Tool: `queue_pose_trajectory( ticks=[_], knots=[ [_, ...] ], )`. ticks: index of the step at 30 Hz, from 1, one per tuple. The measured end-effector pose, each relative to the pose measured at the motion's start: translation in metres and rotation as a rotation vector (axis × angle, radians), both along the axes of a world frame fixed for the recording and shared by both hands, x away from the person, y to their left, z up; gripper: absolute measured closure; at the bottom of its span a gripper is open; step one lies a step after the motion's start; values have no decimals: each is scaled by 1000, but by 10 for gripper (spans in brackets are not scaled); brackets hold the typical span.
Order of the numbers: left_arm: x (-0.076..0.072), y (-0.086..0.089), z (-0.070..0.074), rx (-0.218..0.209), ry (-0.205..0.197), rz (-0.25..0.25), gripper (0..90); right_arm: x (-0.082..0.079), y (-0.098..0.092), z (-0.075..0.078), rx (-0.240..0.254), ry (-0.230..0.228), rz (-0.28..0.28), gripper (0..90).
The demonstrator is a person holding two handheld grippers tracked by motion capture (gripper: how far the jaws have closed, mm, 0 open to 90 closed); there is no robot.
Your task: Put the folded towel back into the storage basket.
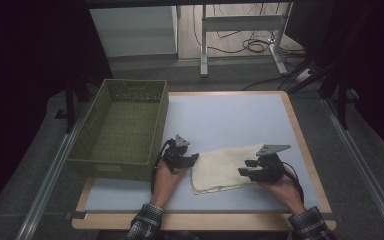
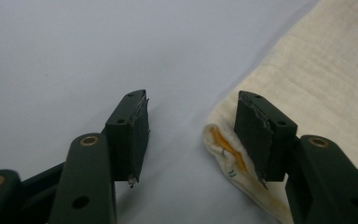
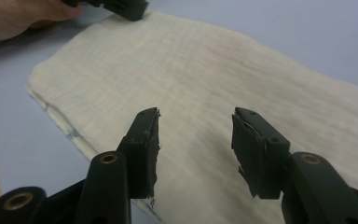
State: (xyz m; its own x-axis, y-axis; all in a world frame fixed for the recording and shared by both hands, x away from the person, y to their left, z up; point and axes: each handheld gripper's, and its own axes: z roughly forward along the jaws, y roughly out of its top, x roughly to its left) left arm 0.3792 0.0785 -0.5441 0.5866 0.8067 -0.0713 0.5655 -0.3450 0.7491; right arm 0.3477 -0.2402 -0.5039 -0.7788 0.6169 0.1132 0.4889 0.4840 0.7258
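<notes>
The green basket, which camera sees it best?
The high view: the whole green basket sits at the table's left, beside the left gripper. The two gripper views look at the cream cloth instead.

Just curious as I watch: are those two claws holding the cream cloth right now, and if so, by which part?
Nothing is held. The left claw stands open at the cloth's folded edge; the right claw hangs open above its middle.

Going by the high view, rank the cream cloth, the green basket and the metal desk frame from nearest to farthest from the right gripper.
From the right gripper:
1. Cream cloth: directly under its jaws, on the table's near half.
2. Green basket: across the table, at its left edge.
3. Metal desk frame: on the floor beyond the table's far edge.
</notes>
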Motion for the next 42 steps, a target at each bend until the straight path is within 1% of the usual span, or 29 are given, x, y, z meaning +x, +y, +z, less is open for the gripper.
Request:
queue_pose_trajectory(
  ticks=[5,6,8,9,10,11,13,14,15,16,17,18,19,21,22,24,28,30,31,32,33,34,35,36,37,38,39,40,42],
  knots=[
    [0,0,0,-4,0,1,447,-7,20,-2,-3,-6,54,528],
    [0,0,0,-4,0,1,447,-7,20,-2,-3,-6,54,528],
    [0,0,0,-2,1,0,447,-11,29,-3,4,0,74,543],
    [0,0,0,1,3,-1,447,-14,39,-4,8,2,102,555],
    [0,0,0,1,3,-1,447,-14,39,-4,8,2,102,555],
    [0,1,0,1,2,-4,447,-17,49,-5,11,3,130,567],
    [0,1,0,0,3,-3,447,-21,60,-6,15,9,159,580],
    [0,1,0,0,3,-3,447,-21,60,-6,15,9,159,580],
    [0,1,0,-1,3,-2,447,-24,71,-7,10,12,188,585],
    [0,1,0,-2,4,-1,447,-26,77,-7,9,17,200,586],
    [0,1,0,-2,4,-1,447,-26,77,-7,9,17,200,586],
    [0,1,0,-2,4,-1,447,-30,88,-8,5,22,228,588],
    [0,1,0,-2,4,-1,447,-31,94,-9,4,23,241,589],
    [0,1,0,-3,4,-2,447,-34,104,-11,-1,29,264,588],
    [0,1,0,-3,4,-2,447,-34,104,-11,-1,29,264,588],
    [0,1,0,-3,3,-3,447,-37,118,-15,-5,31,287,576],
    [0,1,0,-4,4,-2,443,-38,130,-20,-10,32,298,552],
    [0,1,0,-4,5,-1,441,-40,137,-25,-43,24,299,555],
    [0,1,0,-4,5,-1,441,-41,138,-26,-45,8,299,557],
    [0,1,0,-4,6,-1,441,-42,139,-26,-54,-2,296,587],
    [0,1,0,-4,5,-2,441,-44,140,-26,-75,-26,293,622],
    [0,1,0,-3,5,-2,441,-44,140,-26,-75,-26,293,622],
    [0,1,0,-2,5,-1,443,-48,141,-27,-118,-88,296,686],
    [0,1,0,-2,5,-1,446,-48,141,-27,-118,-88,296,686],
    [0,0,0,2,2,-1,447,-50,142,-26,-132,-98,291,750],
    [0,0,0,2,2,-1,448,-50,142,-26,-132,-98,291,750],
    [0,0,0,3,2,-1,455,-50,142,-26,-133,-93,284,808],
    [0,0,0,3,2,-2,455,-50,142,-26,-133,-93,284,808],
    [-1,1,0,-6,2,-22,534,-46,138,-27,-96,-61,271,831]
  ],
)
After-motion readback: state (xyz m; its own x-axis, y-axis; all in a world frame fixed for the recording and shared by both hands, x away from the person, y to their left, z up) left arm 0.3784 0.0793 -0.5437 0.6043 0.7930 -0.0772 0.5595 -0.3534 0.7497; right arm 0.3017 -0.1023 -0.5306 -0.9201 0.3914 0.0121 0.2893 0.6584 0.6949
